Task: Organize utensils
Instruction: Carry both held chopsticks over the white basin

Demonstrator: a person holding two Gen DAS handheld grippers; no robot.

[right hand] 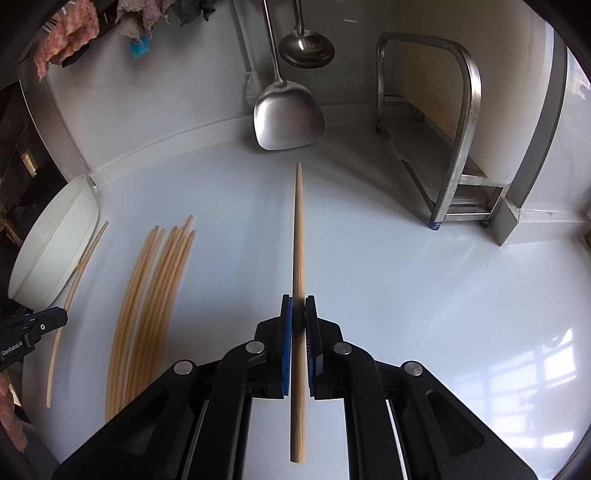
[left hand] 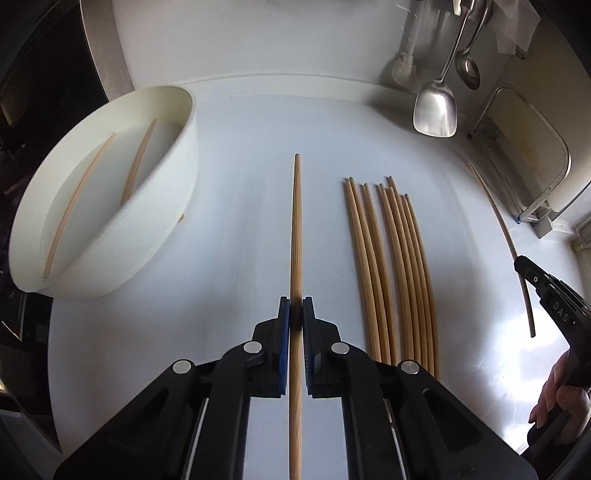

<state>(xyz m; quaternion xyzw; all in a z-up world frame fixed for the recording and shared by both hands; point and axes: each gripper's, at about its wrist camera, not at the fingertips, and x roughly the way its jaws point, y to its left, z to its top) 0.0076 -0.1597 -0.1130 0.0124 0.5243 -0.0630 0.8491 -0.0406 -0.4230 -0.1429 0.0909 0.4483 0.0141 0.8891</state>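
My left gripper (left hand: 296,308) is shut on a wooden chopstick (left hand: 296,229) that points forward above the white counter. My right gripper (right hand: 298,306) is shut on another wooden chopstick (right hand: 298,229), also pointing forward. A row of several chopsticks (left hand: 391,269) lies on the counter between the two grippers; it also shows in the right wrist view (right hand: 147,306). A white basin (left hand: 92,206) at the left holds two chopsticks (left hand: 138,162). The right gripper (left hand: 526,271) with its chopstick (left hand: 506,229) shows at the right edge of the left wrist view, and the left gripper (right hand: 61,319) with its chopstick (right hand: 70,299) at the left edge of the right wrist view.
A metal spatula (right hand: 288,122) and a ladle (right hand: 306,48) hang on the back wall, beside a white brush (left hand: 400,68). A steel rack (right hand: 454,147) with a cutting board stands at the back right. Cloths (right hand: 70,33) hang at the upper left.
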